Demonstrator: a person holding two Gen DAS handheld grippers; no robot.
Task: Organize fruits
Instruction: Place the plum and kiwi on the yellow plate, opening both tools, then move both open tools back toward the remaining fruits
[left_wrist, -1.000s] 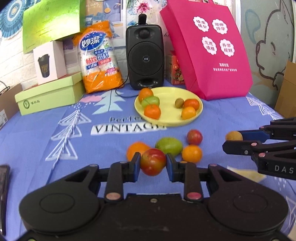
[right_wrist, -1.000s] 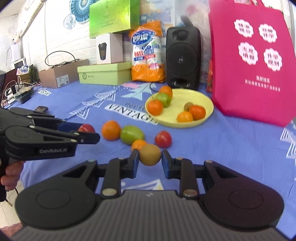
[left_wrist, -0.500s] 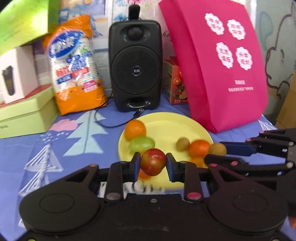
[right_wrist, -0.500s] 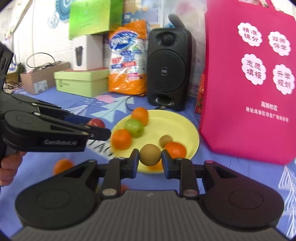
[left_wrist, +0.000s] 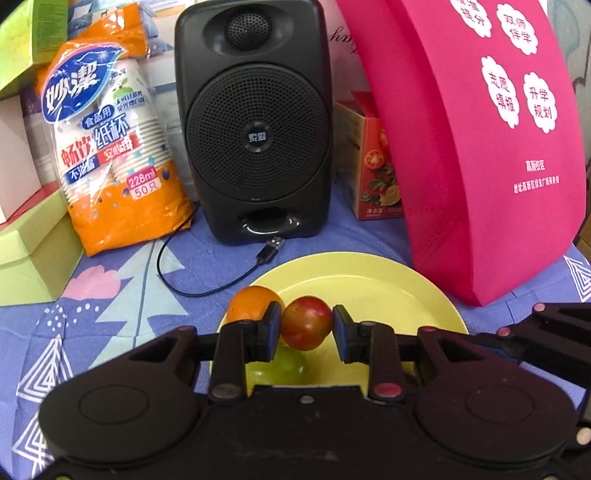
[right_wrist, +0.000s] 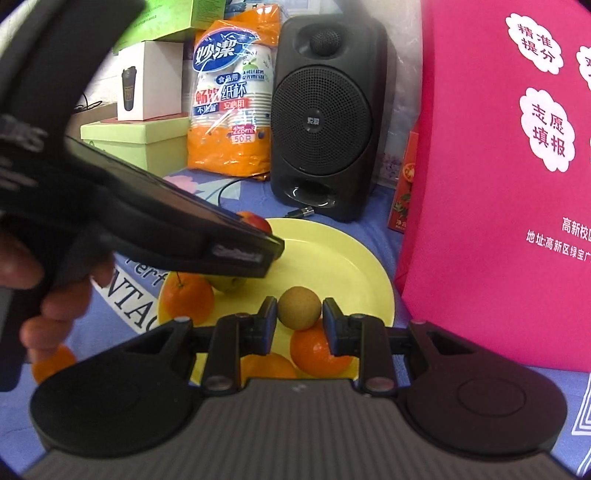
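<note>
My left gripper (left_wrist: 306, 326) is over the yellow plate (left_wrist: 369, 280) with a red-green apple (left_wrist: 307, 322) between its jaws. The left pad touches the apple and a thin gap shows at the right pad. An orange (left_wrist: 251, 302) and a green fruit (left_wrist: 280, 365) lie on the plate below it. My right gripper (right_wrist: 299, 319) is over the same plate (right_wrist: 332, 258) with a brown kiwi (right_wrist: 299, 307) between its jaws, with thin gaps at both pads. Oranges (right_wrist: 319, 350) lie under it. The left gripper's body (right_wrist: 147, 229) crosses the right wrist view.
A black speaker (left_wrist: 255, 122) with a loose USB cable (left_wrist: 207, 280) stands right behind the plate. A pink bag (left_wrist: 480, 147) stands at the right, an orange pack of paper cups (left_wrist: 107, 147) and green boxes (left_wrist: 33, 251) at the left. An orange (right_wrist: 51, 363) lies on the blue cloth.
Both grippers moved forward and down over the plate with their fruits. Both jaw pairs have widened slightly around the apple and the kiwi.
</note>
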